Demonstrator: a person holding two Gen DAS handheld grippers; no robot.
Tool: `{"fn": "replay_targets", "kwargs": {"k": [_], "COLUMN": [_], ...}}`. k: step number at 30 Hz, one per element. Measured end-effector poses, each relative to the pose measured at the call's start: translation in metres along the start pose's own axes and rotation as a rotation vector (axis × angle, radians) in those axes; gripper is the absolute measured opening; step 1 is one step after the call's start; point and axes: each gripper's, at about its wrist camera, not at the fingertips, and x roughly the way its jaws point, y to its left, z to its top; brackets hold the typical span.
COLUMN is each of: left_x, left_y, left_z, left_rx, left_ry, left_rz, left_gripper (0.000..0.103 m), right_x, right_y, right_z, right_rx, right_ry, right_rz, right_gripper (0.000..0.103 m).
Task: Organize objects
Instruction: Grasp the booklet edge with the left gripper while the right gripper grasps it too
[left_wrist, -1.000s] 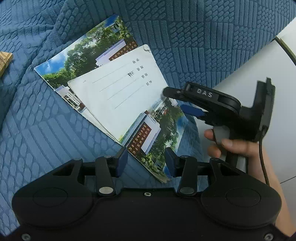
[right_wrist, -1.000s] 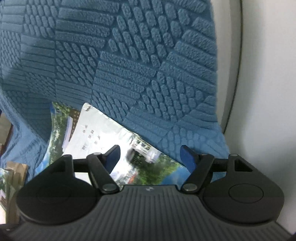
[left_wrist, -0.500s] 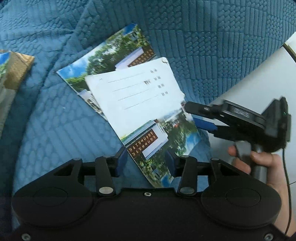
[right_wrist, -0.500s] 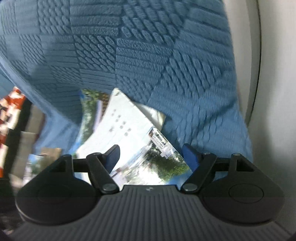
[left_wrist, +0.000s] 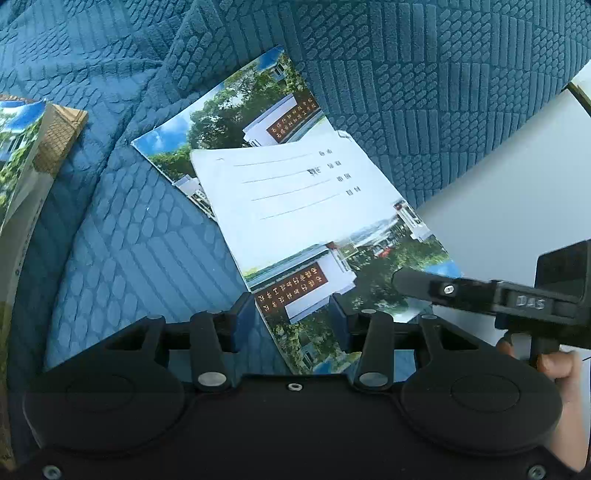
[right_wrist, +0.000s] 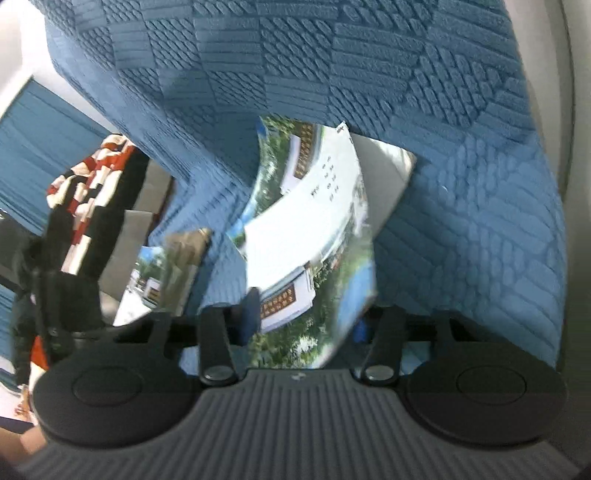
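Blue quilted cover (left_wrist: 147, 258) carries the overlapping booklets (left_wrist: 295, 206). Right hand-held gripper (right_wrist: 306, 317) has just been closing, the top booklet's corner between its fingers; contact appears made, though blurred. Left hand-held gripper (left_wrist: 293, 314) stands part-spread over the same booklet's near edge, apparently not pinching.

Blue quilted cover (left_wrist: 424, 74), stitched in blocks of bars and ovals, spreads over the whole surface, creased at the left. Pale smooth surface (left_wrist: 509, 199) beyond its right edge. Red, white and black patterned fabric (right_wrist: 92, 192) at far left. Daylight, even.
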Motion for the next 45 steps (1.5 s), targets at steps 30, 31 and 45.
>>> {"fn": "replay_targets", "kwargs": {"k": [30, 31, 45], "left_x": [-0.062, -0.062, -0.055], "left_y": [0.052, 0.055, 0.088], "left_z": [-0.039, -0.042, -0.058], "left_rx": [-0.668, -0.687, -0.803], "left_ry": [0.105, 0.105, 0.086], "left_rz": [-0.429, -0.441, -0.4], "left_gripper": [0.084, 0.083, 0.04], "right_x": [-0.015, -0.015, -0.023], "right_y": [0.082, 0.087, 0.114], "right_z": [-0.042, -0.045, -0.106], "right_rx": [0.425, 0.436, 0.598], "right_ry": [-0.368, -0.374, -0.444], "right_rz": [-0.138, -0.134, -0.121], "right_gripper": [0.005, 0.005, 0.005]}}
